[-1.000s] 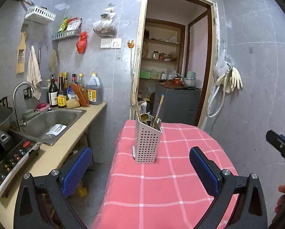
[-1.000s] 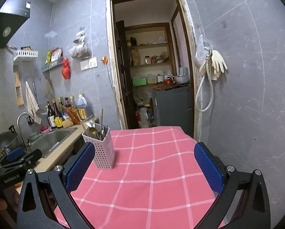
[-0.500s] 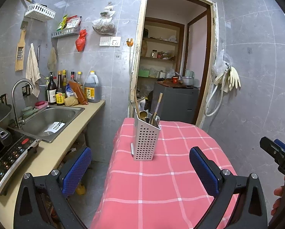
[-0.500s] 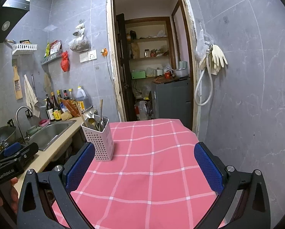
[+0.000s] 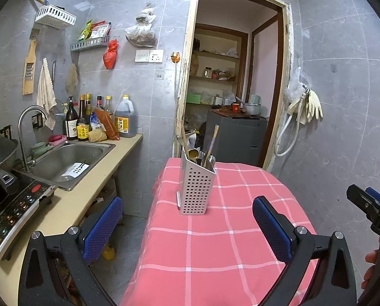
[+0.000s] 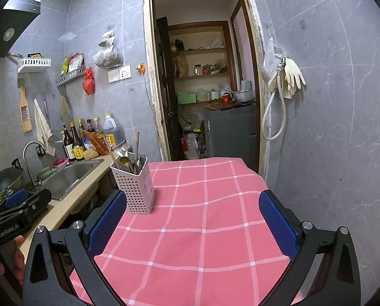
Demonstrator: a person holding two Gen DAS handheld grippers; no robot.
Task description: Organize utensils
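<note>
A white perforated utensil holder (image 5: 196, 187) stands upright on the pink checked tablecloth (image 5: 215, 242), holding chopsticks, spoons and a fork; it also shows in the right wrist view (image 6: 135, 186). My left gripper (image 5: 187, 227) is open and empty, held back from the holder, above the table's near left part. My right gripper (image 6: 192, 225) is open and empty over the table, the holder beyond its left finger. Each gripper shows at the edge of the other's view: the right (image 5: 370, 209), the left (image 6: 19, 204).
A counter (image 5: 70, 204) at the left carries a steel sink (image 5: 67, 160), an induction cooker (image 5: 14, 209) with a wok, and sauce bottles (image 5: 88, 122). An open doorway (image 5: 230, 89) lies behind the table. Grey tiled wall with hanging gloves (image 5: 309, 104) is at the right.
Both views have lowered and shifted slightly, so the holder and table sit higher and a little closer in frame. Both grippers stay open and empty.
</note>
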